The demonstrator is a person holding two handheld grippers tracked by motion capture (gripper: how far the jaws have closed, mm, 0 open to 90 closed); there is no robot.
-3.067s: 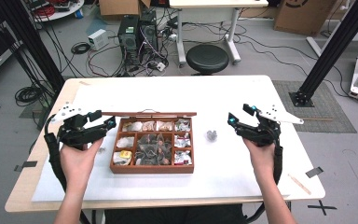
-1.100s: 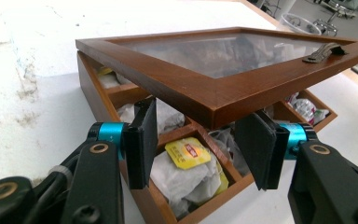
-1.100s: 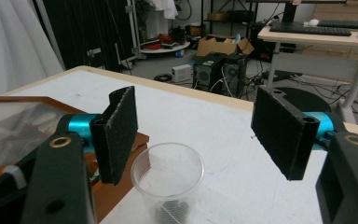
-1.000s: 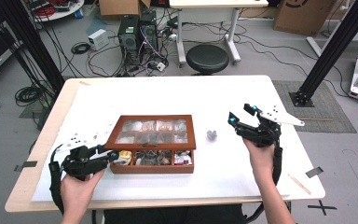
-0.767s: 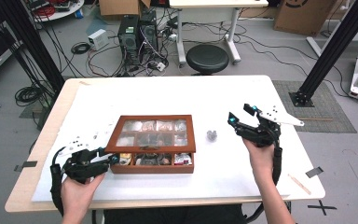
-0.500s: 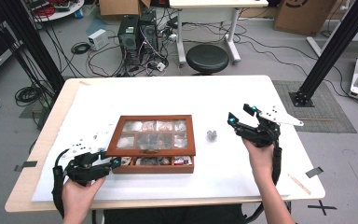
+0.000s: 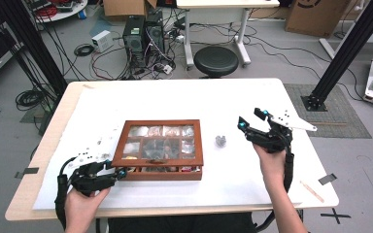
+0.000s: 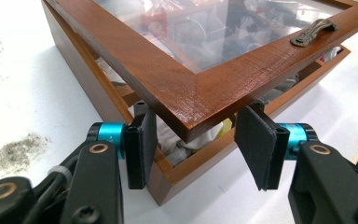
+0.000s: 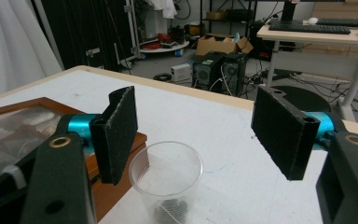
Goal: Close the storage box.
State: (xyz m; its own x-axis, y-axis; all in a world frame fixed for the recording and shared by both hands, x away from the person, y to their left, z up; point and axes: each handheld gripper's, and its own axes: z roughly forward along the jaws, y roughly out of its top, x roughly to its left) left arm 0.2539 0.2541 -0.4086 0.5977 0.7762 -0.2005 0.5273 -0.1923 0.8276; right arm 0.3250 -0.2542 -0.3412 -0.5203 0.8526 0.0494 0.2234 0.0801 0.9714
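At the near left of the bench (image 7: 175, 97), the left hand-held gripper (image 8: 196, 140) has its jaws spread on either side of the near corner of the wooden box's glass lid (image 8: 205, 88). The lid sits tilted and slightly raised above the wooden box (image 7: 158, 148), which lies mid-bench with wrapped items in its compartments. Just right of the box stands a clear plastic cup (image 9: 165, 179). Farther right, the right hand-held gripper (image 9: 200, 130) hovers above the bench, jaws wide apart and empty.
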